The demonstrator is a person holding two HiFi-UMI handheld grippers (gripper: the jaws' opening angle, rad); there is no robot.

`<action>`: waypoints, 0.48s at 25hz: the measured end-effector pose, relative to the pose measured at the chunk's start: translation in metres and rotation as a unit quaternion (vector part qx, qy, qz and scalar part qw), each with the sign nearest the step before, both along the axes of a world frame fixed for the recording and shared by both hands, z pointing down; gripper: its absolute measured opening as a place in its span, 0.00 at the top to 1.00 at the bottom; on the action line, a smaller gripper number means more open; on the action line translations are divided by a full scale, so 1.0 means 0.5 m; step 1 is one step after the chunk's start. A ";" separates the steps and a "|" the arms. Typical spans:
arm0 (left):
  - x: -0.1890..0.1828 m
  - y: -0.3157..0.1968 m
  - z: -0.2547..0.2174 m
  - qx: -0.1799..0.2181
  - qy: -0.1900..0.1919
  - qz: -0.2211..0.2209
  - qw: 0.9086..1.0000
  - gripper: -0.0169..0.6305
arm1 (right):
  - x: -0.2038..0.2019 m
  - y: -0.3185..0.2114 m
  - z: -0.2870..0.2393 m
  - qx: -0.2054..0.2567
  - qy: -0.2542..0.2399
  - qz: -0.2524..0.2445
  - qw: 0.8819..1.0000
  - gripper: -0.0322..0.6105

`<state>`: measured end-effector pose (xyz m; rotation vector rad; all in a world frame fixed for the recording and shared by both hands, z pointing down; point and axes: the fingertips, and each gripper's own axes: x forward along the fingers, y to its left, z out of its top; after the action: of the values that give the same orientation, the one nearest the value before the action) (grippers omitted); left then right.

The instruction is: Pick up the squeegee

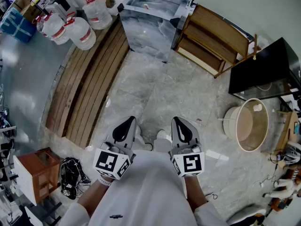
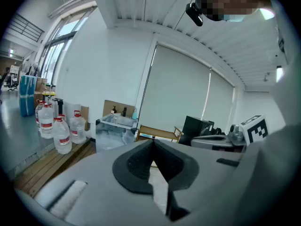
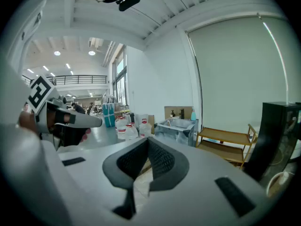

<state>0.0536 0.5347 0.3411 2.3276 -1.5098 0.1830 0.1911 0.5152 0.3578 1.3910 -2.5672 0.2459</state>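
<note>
Squeegee cannot be picked out with certainty in any of the three views, so I cannot say where it lies. The left hand-held gripper (image 1: 128, 124) and the right hand-held gripper (image 1: 180, 122) are held side by side, close in front of the person's white-sleeved body. Both point forward and slightly down over the pale stone floor (image 1: 160, 91). In the left gripper view the two dark ribbed pads (image 2: 138, 164) meet at their tips with nothing between them: clenched and empty. The right gripper view shows the same, its pads (image 3: 162, 161) closed together on nothing. Each gripper carries a marker cube (image 1: 112, 163) near the wrist.

Ahead on the left, a strip of wooden decking (image 1: 89, 86) runs along the floor. Clear water jugs (image 1: 77, 32) with red caps stand at its far end, near a blue crate (image 1: 14, 22). A steel sink unit (image 1: 146, 32) stands straight ahead, with a low wooden rack (image 1: 211, 41) just to its right. Further right is a black cabinet (image 1: 265, 69), and near it a round tub (image 1: 231, 124) sits on the floor. To the person's left are a small brown cabinet (image 1: 40, 173) and a black bag (image 1: 70, 182) just beside it.
</note>
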 end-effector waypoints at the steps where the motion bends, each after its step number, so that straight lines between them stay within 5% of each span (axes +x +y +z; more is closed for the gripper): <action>1: -0.007 0.002 -0.002 0.002 0.000 0.004 1.000 0.98 | -0.009 0.004 -0.002 0.002 0.004 0.001 1.000 0.94; 12: -0.087 -0.008 -0.009 0.012 0.013 0.010 1.000 0.98 | -0.085 -0.005 -0.018 0.002 -0.014 0.003 1.000 0.94</action>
<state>0.0101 0.5308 0.3368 2.3541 -1.4853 0.1409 0.1487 0.5127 0.3488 1.4053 -2.5880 0.2619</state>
